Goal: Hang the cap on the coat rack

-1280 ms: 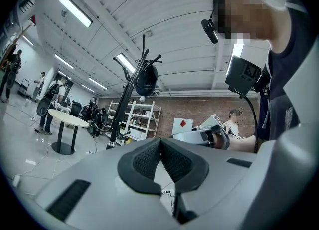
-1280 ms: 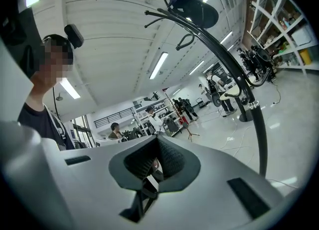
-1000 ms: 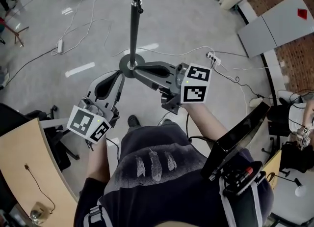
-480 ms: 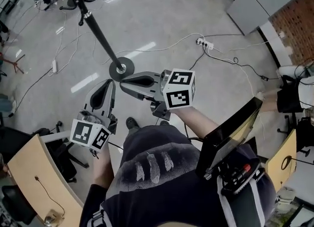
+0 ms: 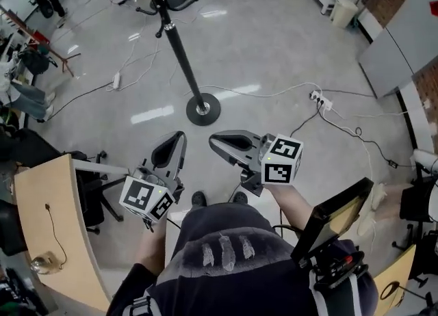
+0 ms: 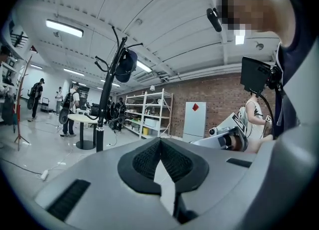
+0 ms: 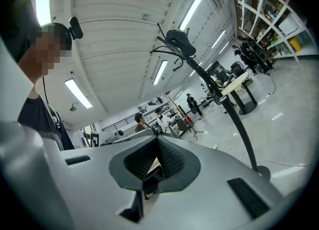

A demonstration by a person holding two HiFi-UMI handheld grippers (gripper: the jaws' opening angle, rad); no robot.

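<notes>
Both grippers have drawn back from the coat rack (image 5: pixel 177 55). A second ago the right fingers lay over its round base in the head view. Now the base (image 5: pixel 203 109) sits clear ahead of both sets of fingertips, with bare floor (image 5: pixel 274 48) between.

The left gripper (image 5: pixel 179 137) has its fingers pressed together with nothing between them; its own view shows the ribbed pads meeting at the tip (image 6: pixel 160 144). The right gripper (image 5: pixel 213 140) is the same, fingers fully closed and empty (image 7: pixel 157 142). The two grippers sit side by side, apart, both pointing toward the rack.

The cap (image 6: pixel 125 65) already hangs on the rack. In the left gripper view it is dark and sits on an upper hook, up and to the left of the fingertips and well beyond them. In the right gripper view it shows at the top of the pole (image 7: pixel 180 39), above and slightly right of the fingertips.

A power strip (image 5: pixel 318 96) lies on the floor, ahead and to the right of the right fingers. A wooden worktop (image 5: pixel 41 226) stands to the left of the left fingers.
</notes>
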